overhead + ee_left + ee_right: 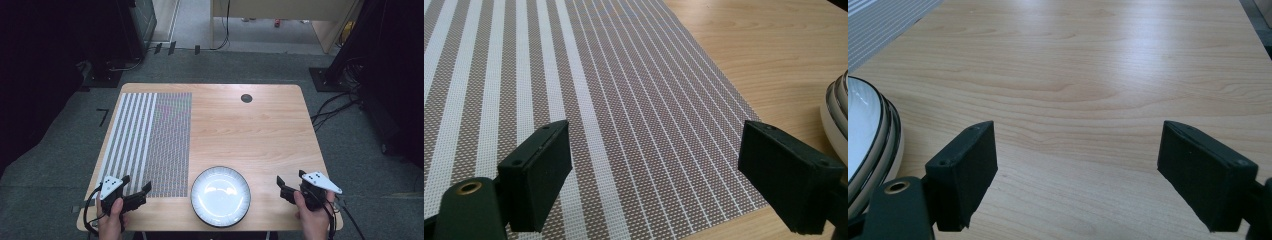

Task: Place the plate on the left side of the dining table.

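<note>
Plate (220,196), white with a dark striped rim, sits at the near edge of the table (250,130), about midway along it, between the two grippers and touching neither. The left gripper (136,184) is held at the near left corner, its jaws wide apart with nothing between them, over the near end of the mat (150,142). The right gripper (289,181) is held near the near right corner, jaws likewise spread and empty, over bare wood.

From the left gripper (654,180) view, the mat (599,100) shows its weave: a brown mesh with broad white stripes on one side and thin white lines on the other, its edge running beside bare wood, and the plate (836,120) rim just entering at the right. From the right gripper (1075,175) view, the plate (868,135) shows a glossy white inside and a ribbed outer wall, and a corner of the mat (883,20) lies far off at upper left.

The high view alone shows the whole light wooden table, a small dark round cap (246,98) near its far edge, and a hand (111,215) on each gripper. Around it lie grey carpet (50,165), cables (335,107) at the right, dark stands and pale wooden furniture (280,15) beyond.
</note>
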`<state>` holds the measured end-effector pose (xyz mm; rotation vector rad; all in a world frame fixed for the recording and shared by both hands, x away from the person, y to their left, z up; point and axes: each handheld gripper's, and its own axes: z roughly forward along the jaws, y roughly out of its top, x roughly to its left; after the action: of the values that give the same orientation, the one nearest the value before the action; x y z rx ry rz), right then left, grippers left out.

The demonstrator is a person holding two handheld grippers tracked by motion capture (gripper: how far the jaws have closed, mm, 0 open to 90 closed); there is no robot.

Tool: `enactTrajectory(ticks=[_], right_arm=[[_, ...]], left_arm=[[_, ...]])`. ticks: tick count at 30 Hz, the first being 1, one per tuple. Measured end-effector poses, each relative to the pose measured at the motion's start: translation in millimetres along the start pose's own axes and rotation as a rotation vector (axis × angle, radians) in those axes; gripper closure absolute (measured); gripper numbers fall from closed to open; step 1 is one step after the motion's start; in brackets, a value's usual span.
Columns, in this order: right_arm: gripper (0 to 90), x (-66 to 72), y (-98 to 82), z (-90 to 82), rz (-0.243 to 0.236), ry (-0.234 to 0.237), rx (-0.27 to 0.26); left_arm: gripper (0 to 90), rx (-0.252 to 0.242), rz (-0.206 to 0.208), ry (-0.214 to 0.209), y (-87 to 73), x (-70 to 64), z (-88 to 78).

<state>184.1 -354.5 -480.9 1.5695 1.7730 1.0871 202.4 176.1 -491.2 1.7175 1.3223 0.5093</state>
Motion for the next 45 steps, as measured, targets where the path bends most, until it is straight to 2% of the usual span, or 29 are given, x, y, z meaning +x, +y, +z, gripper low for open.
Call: enactTrajectory(ticks=[12,20,24,35,45], right_arm=[[16.1,9.6,0.8,0.1,-0.007,0.023,-0.004],[16.1,15.6,1.0,0.6,-0.019,0.039,-0.006],[16.5,18.7,0.8,0.9,-0.02,0.049,-0.006],[16.5,25.3,0.4,2.4,-0.027,0.068,-0.004],[20.9,32.7,1.1,1.7,-0.019,0.082,-0.024]], left_arm=[[13.9,-0.002,-0.004,-0.023,0.0,-11.2,2.8],[13.8,0.001,0.011,-0.035,-0.7,-17.9,4.6],[13.9,-0.006,0.001,-0.068,0.5,-22.7,4.5],[13.9,-0.001,0.016,-0.08,-0.9,-29.6,6.8],[13.9,-0.016,0.043,-0.121,-3.1,-48.1,11.0]])
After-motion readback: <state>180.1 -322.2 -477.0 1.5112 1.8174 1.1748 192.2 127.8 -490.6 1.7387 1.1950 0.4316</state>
